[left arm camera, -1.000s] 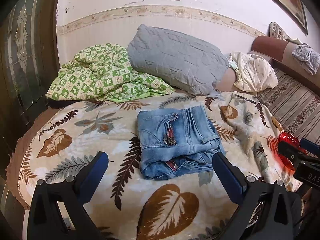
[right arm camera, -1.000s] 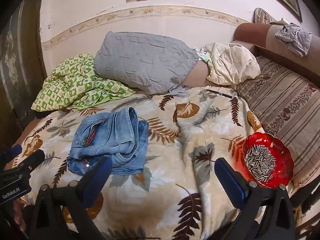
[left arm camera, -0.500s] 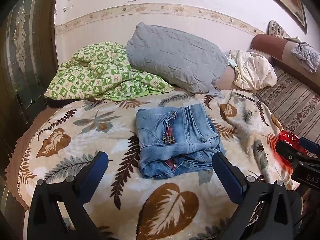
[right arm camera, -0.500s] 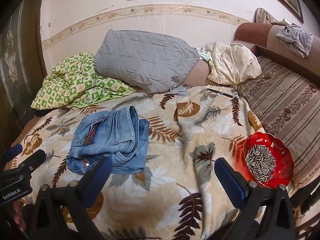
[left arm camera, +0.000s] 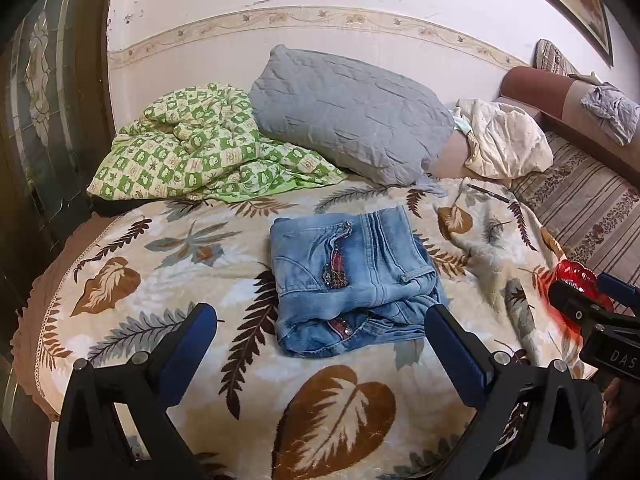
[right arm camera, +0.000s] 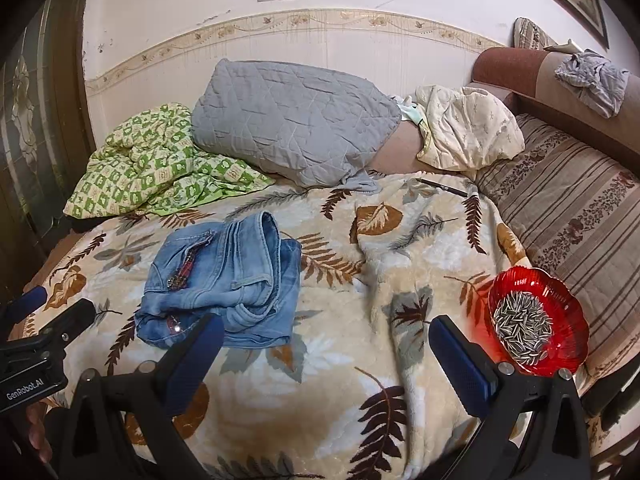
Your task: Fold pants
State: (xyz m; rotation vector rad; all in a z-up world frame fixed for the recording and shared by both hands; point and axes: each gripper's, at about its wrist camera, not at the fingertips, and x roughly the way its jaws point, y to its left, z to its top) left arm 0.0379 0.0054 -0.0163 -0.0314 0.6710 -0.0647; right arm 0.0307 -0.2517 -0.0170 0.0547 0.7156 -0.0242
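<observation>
Lying folded into a compact bundle, the blue jeans (left arm camera: 354, 284) sit near the middle of the leaf-print blanket (left arm camera: 332, 408), waistband and a small red patch facing up. Neither claw touches them.

Left gripper (left arm camera: 320, 328): jaws spread wide, nothing between the blue pads (left arm camera: 456, 348). It hangs over the near edge of the blanket, with the jeans straight ahead, between the two fingers in the left wrist view.

Right gripper (right arm camera: 326, 344): jaws also spread wide, empty. The right wrist view puts the jeans (right arm camera: 224, 280) ahead and to the left, their near corner partly hidden behind the left pad (right arm camera: 196, 352). The left gripper's body shows at the left edge of this view, low beside the bed.

Surroundings: a red glass dish (right arm camera: 538, 322) of striped seeds rests on the blanket's right edge, next to a striped cushion (right arm camera: 572, 216). Behind the jeans lie a grey quilted pillow (left arm camera: 344, 112), a green checked quilt (left arm camera: 200, 148) to its left and a cream bundle of cloth (left arm camera: 504, 144) to its right. A dark pen (right arm camera: 442, 187) lies on the blanket near the cream cloth.
</observation>
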